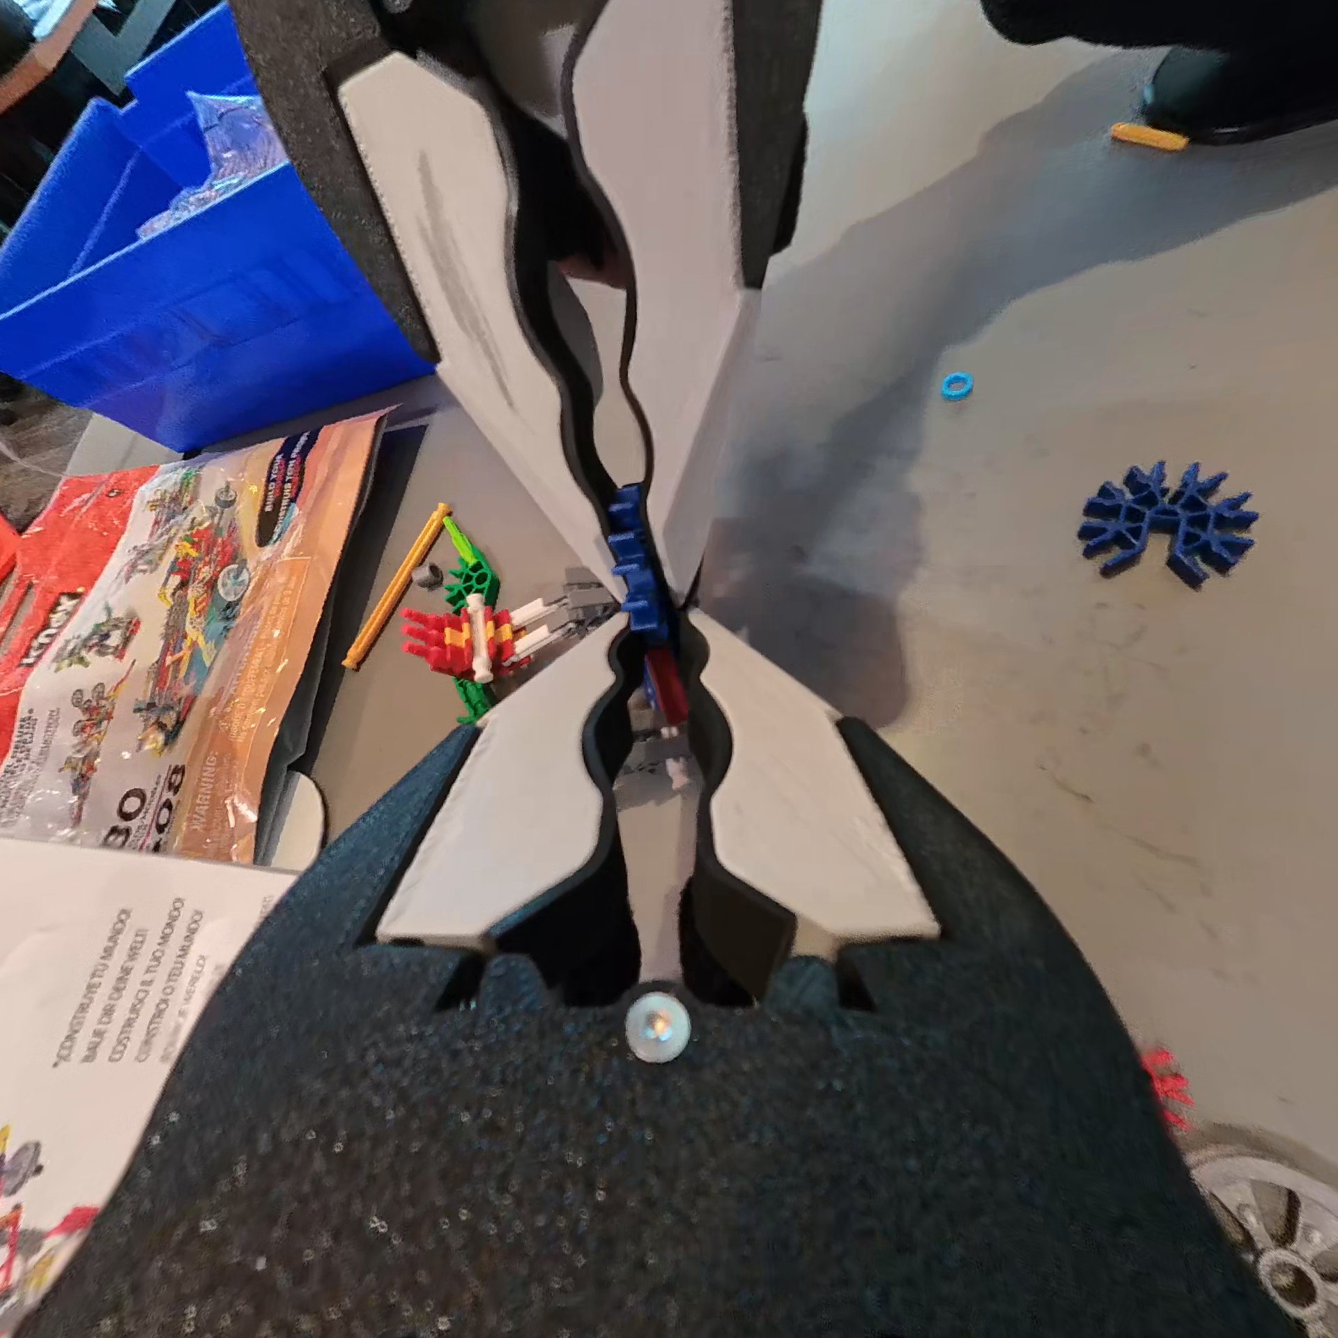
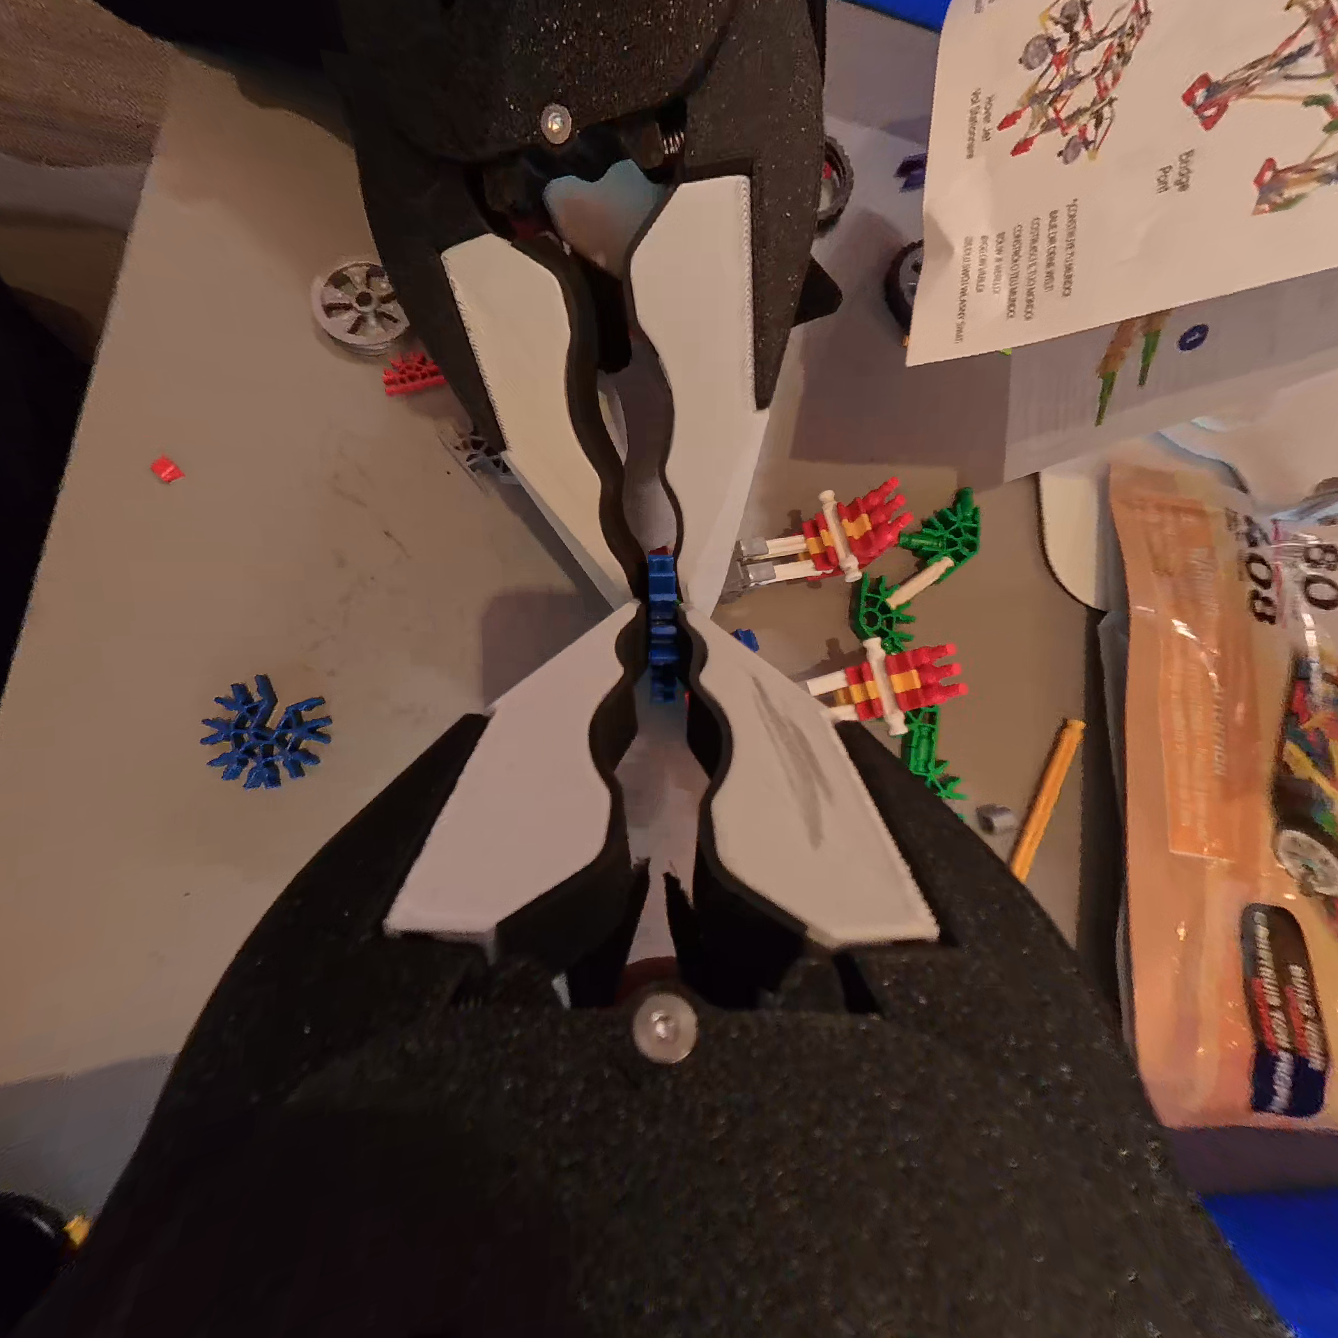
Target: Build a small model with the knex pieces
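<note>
Pinching tip to tip, your left gripper [image 1: 655, 651] and right gripper [image 2: 662, 651] were both closed on one blue toothed connector [image 2: 660, 630]: light, stiff plastic, slippery at its thin edges.

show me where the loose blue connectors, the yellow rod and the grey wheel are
blue connectors [image 2: 264, 735], right wrist view, centre of the pair lying flat on the table
yellow rod [image 1: 394, 588], left wrist view, middle of its shaft
grey wheel [image 2: 360, 303], right wrist view, its hub
</note>
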### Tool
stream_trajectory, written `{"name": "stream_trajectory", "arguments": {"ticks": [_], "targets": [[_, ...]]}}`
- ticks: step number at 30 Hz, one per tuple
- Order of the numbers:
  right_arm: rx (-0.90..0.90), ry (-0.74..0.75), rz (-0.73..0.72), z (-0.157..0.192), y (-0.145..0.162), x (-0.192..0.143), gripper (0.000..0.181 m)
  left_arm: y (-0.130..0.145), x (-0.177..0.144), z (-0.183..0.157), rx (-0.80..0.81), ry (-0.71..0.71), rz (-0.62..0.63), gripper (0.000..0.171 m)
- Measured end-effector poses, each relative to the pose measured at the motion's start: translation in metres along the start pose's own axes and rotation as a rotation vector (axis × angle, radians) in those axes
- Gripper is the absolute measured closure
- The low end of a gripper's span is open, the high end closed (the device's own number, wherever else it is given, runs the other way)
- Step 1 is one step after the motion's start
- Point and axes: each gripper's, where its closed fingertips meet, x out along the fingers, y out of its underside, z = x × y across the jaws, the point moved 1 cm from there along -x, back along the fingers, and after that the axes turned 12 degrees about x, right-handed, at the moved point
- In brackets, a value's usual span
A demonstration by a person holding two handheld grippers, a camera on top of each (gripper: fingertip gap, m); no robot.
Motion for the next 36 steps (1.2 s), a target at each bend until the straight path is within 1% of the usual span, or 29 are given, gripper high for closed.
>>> {"name": "stream_trajectory", "arguments": {"ticks": [1,3,5,12,16,18,21,26,30,36], "targets": [[0.021,-0.025,-0.018,0.000,0.000,0.000,0.176,0.001,-0.001,-0.001,0.006,0.011,-0.009,0.166],[0.047,-0.020,-0.045,-0.003,-0.002,0.001,0.176,0.004,-0.001,0.004,-0.013,-0.006,-0.026,0.165],[0.056,-0.020,-0.045,-0.004,-0.003,0.001,0.176,0.004,-0.002,0.002,-0.033,0.018,-0.039,0.161],[0.053,0.011,-0.051,-0.009,-0.004,0.002,0.175,0.006,-0.003,0.003,-0.048,0.017,-0.040,0.152],[0.032,0.034,-0.035,-0.011,-0.002,0.002,0.174,0.006,-0.002,0.005,-0.062,0.010,-0.039,0.156],[0.003,0.052,-0.025,-0.010,-0.002,0.002,0.173,0.006,-0.002,0.006,-0.061,0.001,-0.035,0.162],[-0.044,0.094,-0.013,-0.011,-0.003,0.002,0.173,0.007,-0.002,0.008,-0.071,-0.015,-0.036,0.165],[-0.087,0.148,-0.011,-0.015,-0.002,0.002,0.172,0.007,0.000,0.012,-0.087,-0.046,-0.039,0.167],[-0.095,0.152,-0.026,-0.015,-0.002,0.002,0.172,0.006,0.001,0.012,-0.071,-0.066,-0.037,0.169],[-0.085,0.121,-0.052,-0.018,-0.003,0.002,0.173,0.006,0.002,0.014,-0.044,-0.113,-0.017,0.171]]}}
